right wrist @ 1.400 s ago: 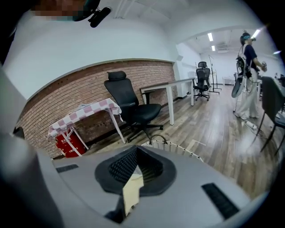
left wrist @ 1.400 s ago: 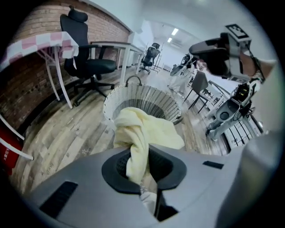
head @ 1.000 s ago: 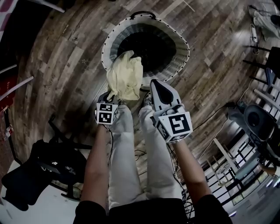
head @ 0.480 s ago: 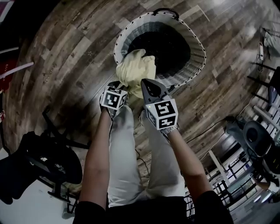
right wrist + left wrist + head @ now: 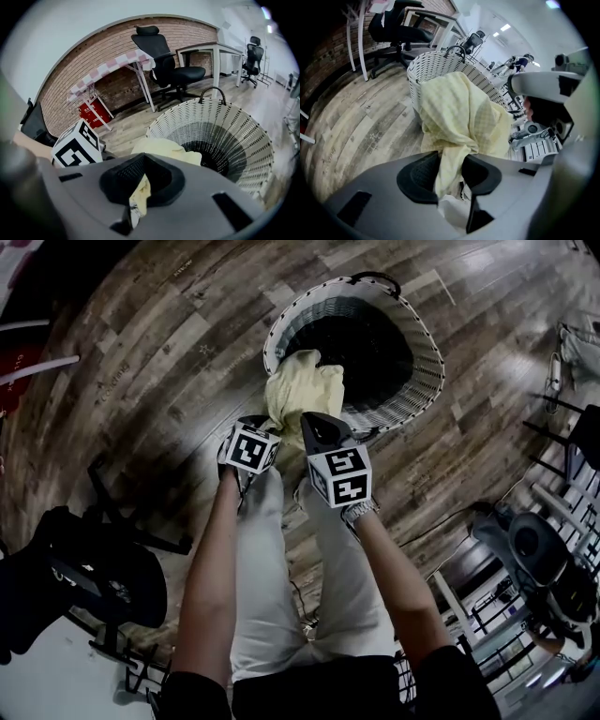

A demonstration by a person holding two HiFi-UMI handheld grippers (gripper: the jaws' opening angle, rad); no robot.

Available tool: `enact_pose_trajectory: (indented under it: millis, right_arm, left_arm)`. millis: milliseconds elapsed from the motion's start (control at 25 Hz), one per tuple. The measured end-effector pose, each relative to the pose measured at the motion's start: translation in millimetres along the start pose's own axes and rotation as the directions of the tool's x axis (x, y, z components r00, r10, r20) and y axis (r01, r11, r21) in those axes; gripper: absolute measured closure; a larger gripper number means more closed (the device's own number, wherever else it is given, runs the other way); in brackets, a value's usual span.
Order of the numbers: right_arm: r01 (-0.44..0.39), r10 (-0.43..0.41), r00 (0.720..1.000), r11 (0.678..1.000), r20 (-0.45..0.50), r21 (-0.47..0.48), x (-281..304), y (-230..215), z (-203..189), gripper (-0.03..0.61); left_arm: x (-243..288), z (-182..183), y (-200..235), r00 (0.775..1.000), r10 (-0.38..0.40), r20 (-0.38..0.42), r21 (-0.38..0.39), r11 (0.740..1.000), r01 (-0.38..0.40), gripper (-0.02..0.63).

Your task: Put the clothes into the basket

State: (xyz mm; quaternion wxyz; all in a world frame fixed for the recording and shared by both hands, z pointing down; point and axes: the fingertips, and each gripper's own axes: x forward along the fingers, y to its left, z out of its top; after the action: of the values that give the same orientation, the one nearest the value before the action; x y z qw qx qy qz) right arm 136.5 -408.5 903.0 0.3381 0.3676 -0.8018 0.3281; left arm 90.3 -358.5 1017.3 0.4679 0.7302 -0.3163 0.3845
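One round white woven basket with a black handle (image 5: 427, 381), standing on grey-brown wood plank floor (image 5: 141, 362). One pale yellow checked cloth (image 5: 302, 390), bunched and draped over the basket's near rim, partly inside the basket and partly outside it on the person's side. Left gripper (image 5: 450, 169), at that near rim and angled steeply down: its jaws have just been opening and now stand parted, with a strip of the cloth running between the pads, slack rather than clamped. Right gripper (image 5: 139, 187), just beside the left one on the same side of the basket: its jaws are almost together and nip a small fold of the cloth. One person, in light trousers (image 5: 267, 596), forearms bare, on the near side of the basket. One black office chair (image 5: 164, 61), beyond the basket's far rim. One trestle table with a checked cover (image 5: 108, 70), left of that chair against a brick wall (image 5: 117, 47). One red box (image 5: 96, 111), under the table.
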Motion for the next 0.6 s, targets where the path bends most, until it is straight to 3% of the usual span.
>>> enact_pose_trajectory:
  millis: [80, 120, 240, 400, 480, 520, 600]
  right_arm:
    - [-0.001, 0.001, 1.0, 1.0, -0.007, 0.006, -8, 1, 3, 0.569]
    - [-0.002, 0.002, 1.0, 1.0, -0.01, 0.01, -12, 1, 5, 0.569]
    - [0.001, -0.001, 1.0, 1.0, -0.016, 0.016, -24, 1, 16, 0.569]
    - [0.01, -0.01, 1.0, 1.0, -0.007, 0.01, -47, 4, 34, 0.569]
    - [0.012, -0.012, 1.0, 1.0, 0.006, 0.009, -61, 8, 45, 0.569]
    - [0.012, -0.012, 1.0, 1.0, 0.018, 0.011, -68, 9, 53, 0.569]
    - [0.012, -0.014, 0.998, 1.0, 0.06, 0.021, -87, 11, 73, 0.569]
  left_arm:
    - [-9, -4, -6, 0.999, -0.039, 0.017, -0.007, 0.999, 0.039, 0.399]
    - [-14, -7, -10, 0.998, -0.063, 0.026, -0.01, 0.998, 0.063, 0.309]
    - [-33, -11, -12, 0.996, -0.075, 0.045, -0.018, 0.997, 0.075, 0.292]
    - [-71, 2, -10, 0.994, 0.017, 0.108, -0.024, 1.0, -0.014, 0.293]
    - [-98, 19, -15, 0.984, 0.062, 0.166, -0.026, 0.998, -0.059, 0.297]
    - [-112, 30, -20, 0.976, 0.083, 0.201, -0.023, 0.997, -0.08, 0.331]
    - [-143, 62, -31, 0.949, 0.123, 0.292, -0.016, 0.992, -0.123, 0.511]
